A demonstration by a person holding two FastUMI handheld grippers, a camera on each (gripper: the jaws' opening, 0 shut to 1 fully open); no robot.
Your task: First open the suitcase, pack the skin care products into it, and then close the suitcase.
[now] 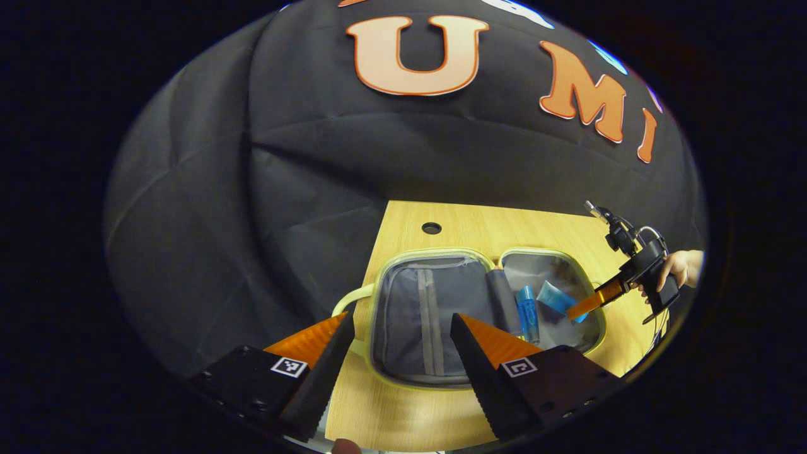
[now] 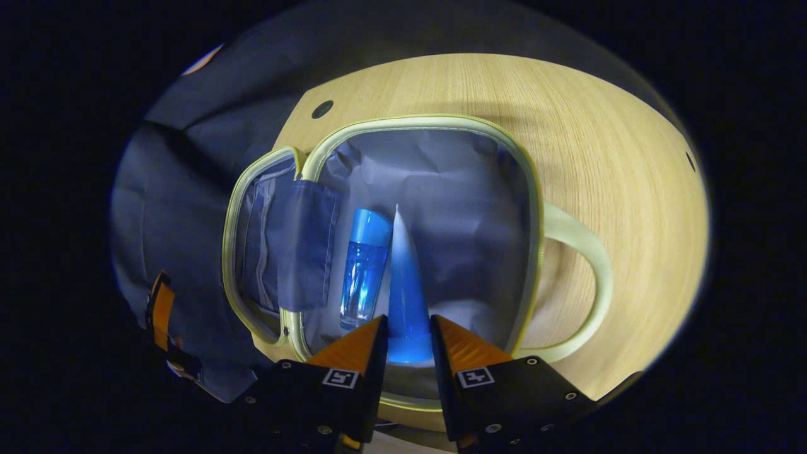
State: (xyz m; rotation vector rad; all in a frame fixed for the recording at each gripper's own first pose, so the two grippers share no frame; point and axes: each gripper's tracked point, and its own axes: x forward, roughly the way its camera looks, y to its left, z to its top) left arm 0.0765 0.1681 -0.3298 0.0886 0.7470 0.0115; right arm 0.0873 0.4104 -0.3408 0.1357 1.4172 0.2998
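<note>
Tube (image 2: 405, 277) | right gripper (image 2: 407, 334) clamps cap end (crimp forward) | left gripper (image 1: 398, 343) wide

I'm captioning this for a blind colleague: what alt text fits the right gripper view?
The right gripper, jaws closed on a blue tube, holds it over the open suitcase on a wooden table. A blue bottle lies inside beside the tube.

Dim, warm light overhead; fisheye bending at edges, slight blur in right gripper view.
</note>
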